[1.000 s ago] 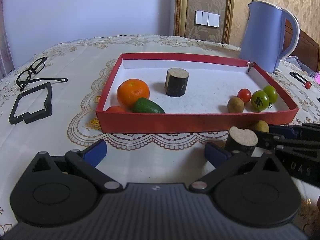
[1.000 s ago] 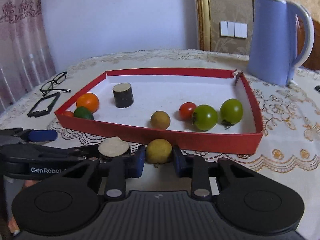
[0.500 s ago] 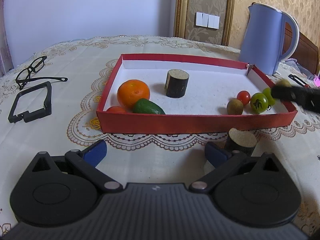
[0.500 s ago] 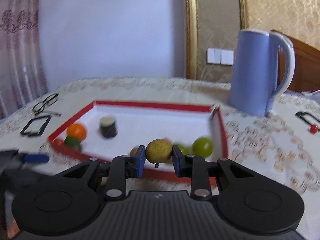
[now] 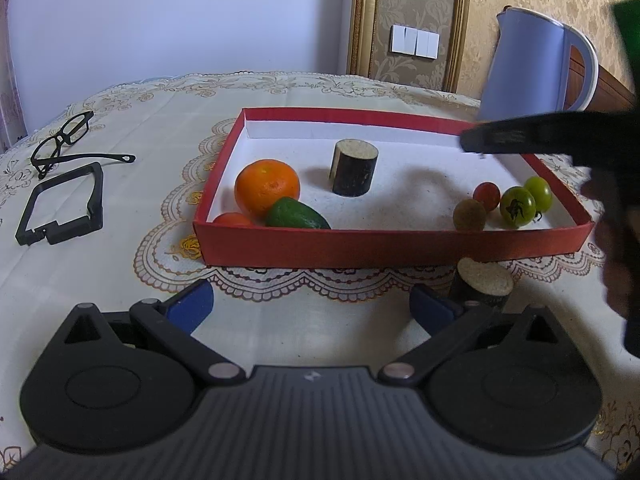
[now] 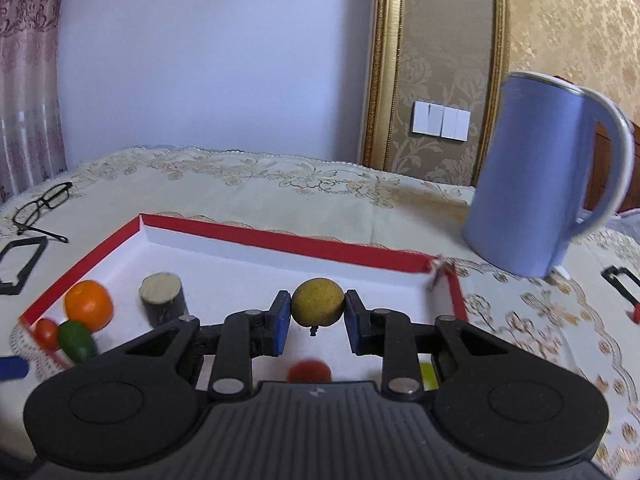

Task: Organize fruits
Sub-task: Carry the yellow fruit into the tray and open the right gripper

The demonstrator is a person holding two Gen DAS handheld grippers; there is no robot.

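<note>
**Inspector A:** Right wrist view: the right claw [image 6: 317, 316] is clamped on a small yellow-brown fruit [image 6: 317, 302], one blue pad against each side, a short stem hanging below it. The fruit hangs above the white floor of the red tray [image 6: 280, 238], toward the tray's right half.

**Inspector B:** Contents of the tray?

**Inspector A:** At the left end, an orange [image 5: 267, 186] with a green avocado-shaped fruit [image 5: 297, 214] touching its front and a small red tomato [image 5: 232, 219] beside it in the near corner. A dark cylinder with a cork-coloured top [image 5: 354, 168] stands upright near the middle. At the right end, a brown round fruit [image 5: 469, 214], a red cherry tomato [image 5: 487, 195] and two green tomatoes [image 5: 518, 206] sit close together.

**Inspector B:** And the left claw [image 5: 310, 306]?

**Inspector A:** Its jaws stand wide apart with nothing between them, low over the tablecloth on the tabletop [image 5: 160, 120], short of the tray's near wall. A second cork-topped cylinder [image 5: 482, 286] stands outside the tray, just beside that claw's right finger; contact cannot be judged.

**Inspector B:** Surroundings?

**Inspector A:** Black spectacles [image 5: 64, 142] and a black rectangular frame [image 5: 60, 206] lie left of the tray. A blue kettle [image 6: 540, 176] stands beyond its far right corner. In the left wrist view the right gripper's dark body crosses over the tray's right end, blurred.
</note>
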